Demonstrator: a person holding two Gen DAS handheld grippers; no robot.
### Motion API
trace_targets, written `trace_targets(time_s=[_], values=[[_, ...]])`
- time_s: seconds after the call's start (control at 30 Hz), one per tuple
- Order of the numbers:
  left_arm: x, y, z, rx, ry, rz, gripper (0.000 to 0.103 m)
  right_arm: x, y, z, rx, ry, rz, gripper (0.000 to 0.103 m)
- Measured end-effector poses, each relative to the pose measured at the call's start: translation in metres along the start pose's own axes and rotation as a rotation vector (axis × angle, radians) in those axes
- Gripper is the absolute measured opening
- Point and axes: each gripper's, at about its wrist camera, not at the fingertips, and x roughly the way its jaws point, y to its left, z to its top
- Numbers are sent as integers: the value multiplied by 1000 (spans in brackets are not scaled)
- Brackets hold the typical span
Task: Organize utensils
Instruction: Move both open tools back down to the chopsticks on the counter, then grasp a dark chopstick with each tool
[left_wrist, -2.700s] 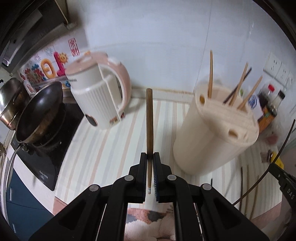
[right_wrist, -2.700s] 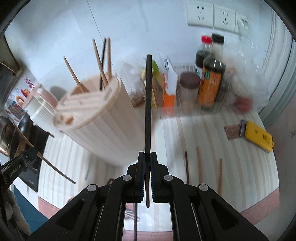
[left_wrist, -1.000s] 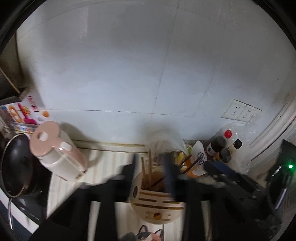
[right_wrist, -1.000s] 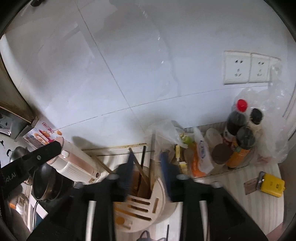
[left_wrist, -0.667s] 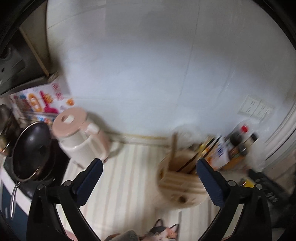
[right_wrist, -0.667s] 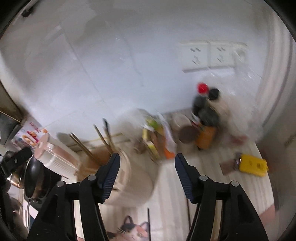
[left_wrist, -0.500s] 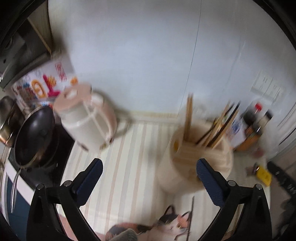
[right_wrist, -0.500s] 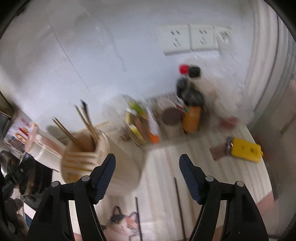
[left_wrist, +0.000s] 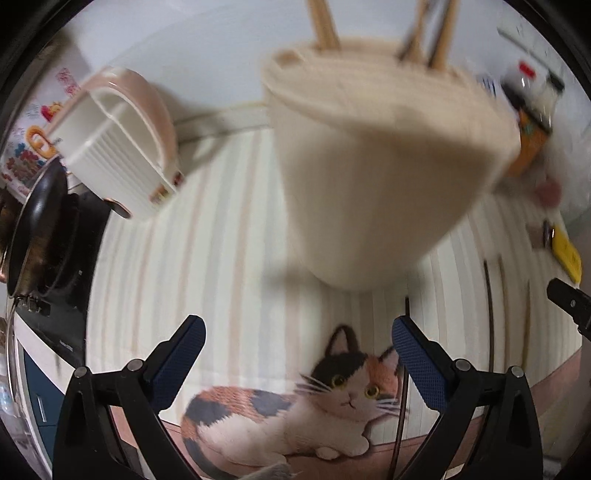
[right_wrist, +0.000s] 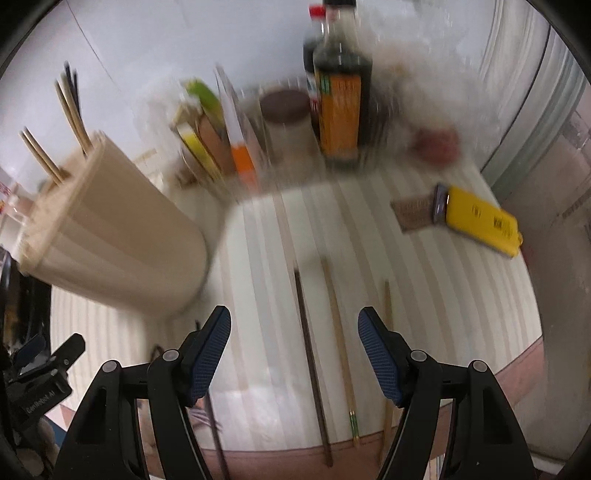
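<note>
Both grippers released & empty: right gripper (right_wrist: 294, 334) hangs over 3 chopsticks (right_wrist: 310, 347) lying on the striped mat (right_wrist: 424, 266), long axes running front-to-back btwn its jaws, holder (right_wrist: 110, 236) to its left; left gripper (left_wrist: 297, 345) faces holder.

One marking reads clearly — "GenRobot.AI" in white on the black left gripper (right_wrist: 38, 380). Print on the yellow box (right_wrist: 482, 220) and sauce bottle (right_wrist: 341, 96) is too blurred.
</note>
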Motion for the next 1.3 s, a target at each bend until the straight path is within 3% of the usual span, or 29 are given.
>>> trace_targets(time_s=[0.07,0.2,0.33,0.4,0.47,0.57,0.7,0.77,0.93,0.97,1.0,1.1,1.3], values=[[10,-12,-6,15,26,-8,102,10,-3,-8,-6,28,-1,72],[31,-34,-20,35,90,-62,99,31,-6,-18,-15,82,5,59],[51,-61,-31,69,166,-122,79,52,-10,-25,-25,139,8,36],[62,-73,-37,86,199,-130,69,62,-13,-28,-28,161,5,35],[73,-85,-42,105,225,-124,51,71,-15,-31,-34,182,6,35],[84,-94,-49,122,253,-96,33,83,-17,-33,-46,210,0,35],[83,-99,-52,113,238,-90,19,94,-19,-34,-59,239,-6,35],[82,-100,-53,108,234,-83,7,100,-21,-36,-63,252,-5,35],[82,-99,-56,82,226,-40,4,109,-20,-40,-100,276,3,33],[82,-95,-57,70,224,-28,4,111,-18,-41,-108,282,0,29],[81,-90,-59,62,225,-25,4,115,-17,-43,-118,296,-4,18],[78,-75,-64,36,228,-5,4,117,-11,-48,-136,298,-5,6],[72,-34,-73,-12,224,14,3,115,9,-59,-150,310,32,6]])
